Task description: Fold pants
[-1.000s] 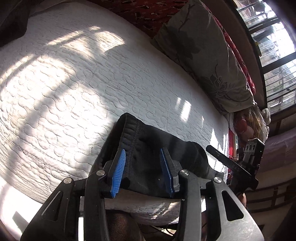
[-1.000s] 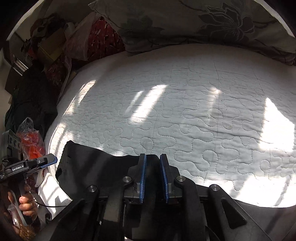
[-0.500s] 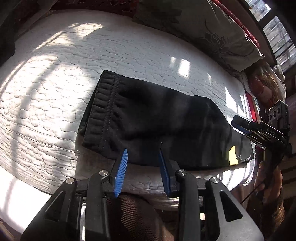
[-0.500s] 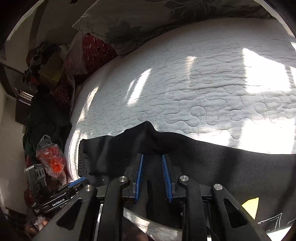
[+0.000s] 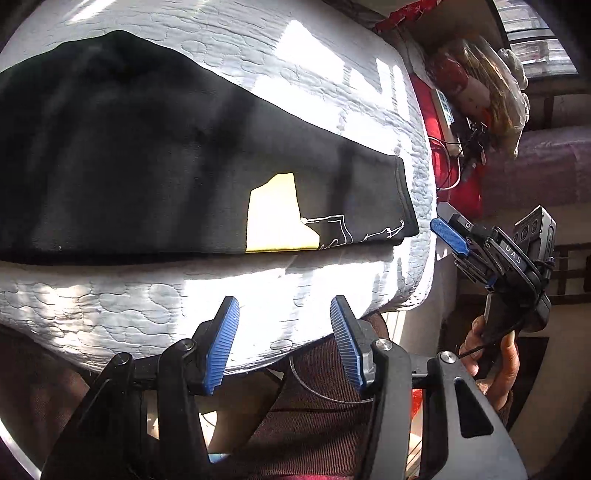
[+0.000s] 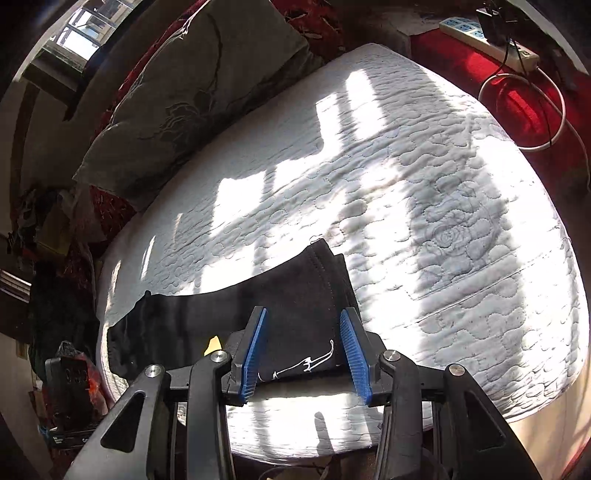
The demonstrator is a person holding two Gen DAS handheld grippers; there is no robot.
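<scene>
Black pants (image 5: 147, 166) lie flat, folded lengthwise, along the near edge of a white quilted mattress (image 5: 295, 66); a yellow patch (image 5: 277, 218) and white line print mark the leg end. My left gripper (image 5: 282, 349) is open and empty, off the mattress edge below the pants. My right gripper (image 6: 304, 350) is open, its blue pads either side of the hem end of the pants (image 6: 295, 314), not closed on it. It also shows in the left wrist view (image 5: 448, 232) just right of the hem.
A grey floral pillow (image 6: 192, 85) lies at the far side of the mattress (image 6: 424, 184). A power strip with cables (image 6: 487, 33) rests on a red surface at the right. Cluttered bags (image 5: 476, 81) sit beyond the mattress corner.
Both grippers have let go of the pants and pulled back to the near edge. The right one opened and moved to the hem end; the left view swung right toward the leg end.
</scene>
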